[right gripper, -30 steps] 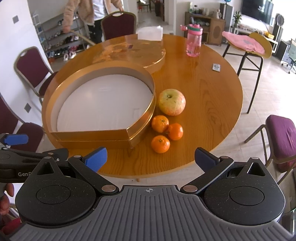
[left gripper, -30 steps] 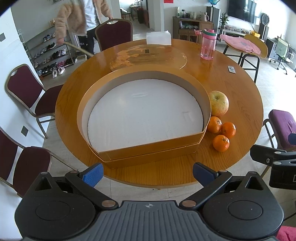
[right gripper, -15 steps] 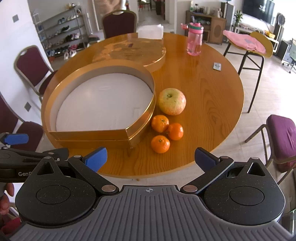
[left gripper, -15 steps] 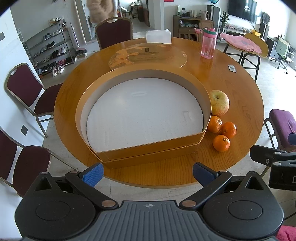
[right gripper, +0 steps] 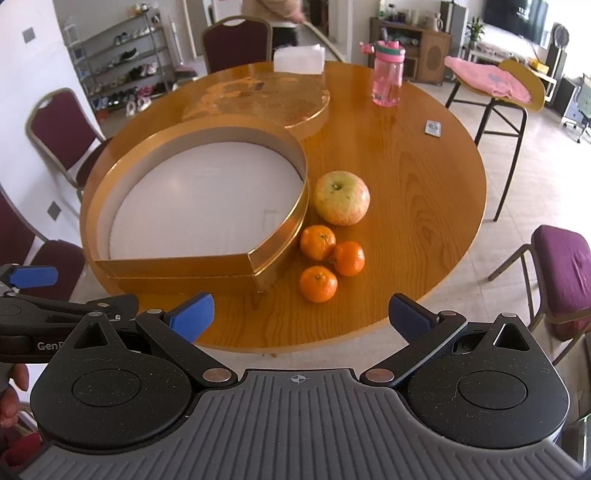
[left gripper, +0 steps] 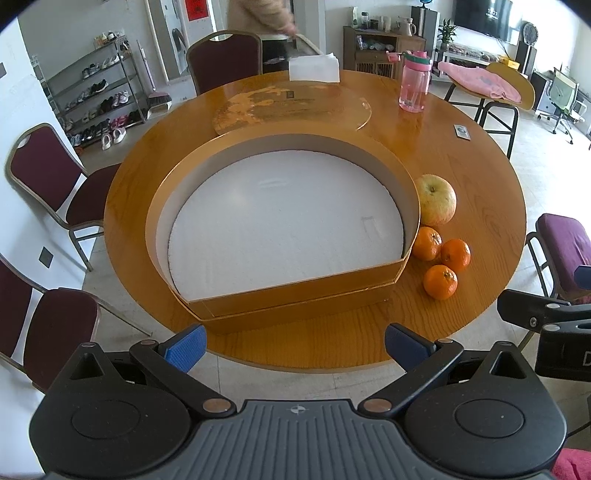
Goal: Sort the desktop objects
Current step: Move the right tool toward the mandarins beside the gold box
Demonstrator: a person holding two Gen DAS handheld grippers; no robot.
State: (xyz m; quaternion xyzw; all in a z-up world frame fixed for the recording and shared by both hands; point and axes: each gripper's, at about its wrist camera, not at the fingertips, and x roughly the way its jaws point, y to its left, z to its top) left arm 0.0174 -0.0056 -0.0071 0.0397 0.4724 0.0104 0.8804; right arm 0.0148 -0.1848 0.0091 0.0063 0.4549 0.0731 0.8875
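A big gold half-round box (left gripper: 295, 291) (right gripper: 177, 264) with a white liner lies open on the round wooden table (left gripper: 480, 177) (right gripper: 424, 184). Right of it sit a yellow-green apple (left gripper: 436, 199) (right gripper: 341, 197) and three oranges (left gripper: 440, 281) (right gripper: 318, 283), clustered against the box's corner. My left gripper (left gripper: 295, 345) hovers open off the table's near edge, facing the box. My right gripper (right gripper: 301, 314) stands open over the near edge, in front of the oranges. Neither holds anything.
The box's gold lid (left gripper: 291, 107) (right gripper: 258, 99) lies behind it. A pink water bottle (left gripper: 414, 83) (right gripper: 387, 75), a white tissue pack (left gripper: 314, 68) and a small card (right gripper: 432, 128) sit on the far side. Dark red chairs (left gripper: 40, 173) ring the table. A person (left gripper: 258, 14) stands beyond.
The person in the background has walked from the far left to behind the far chair. Both grippers and the fruit have stayed almost still.
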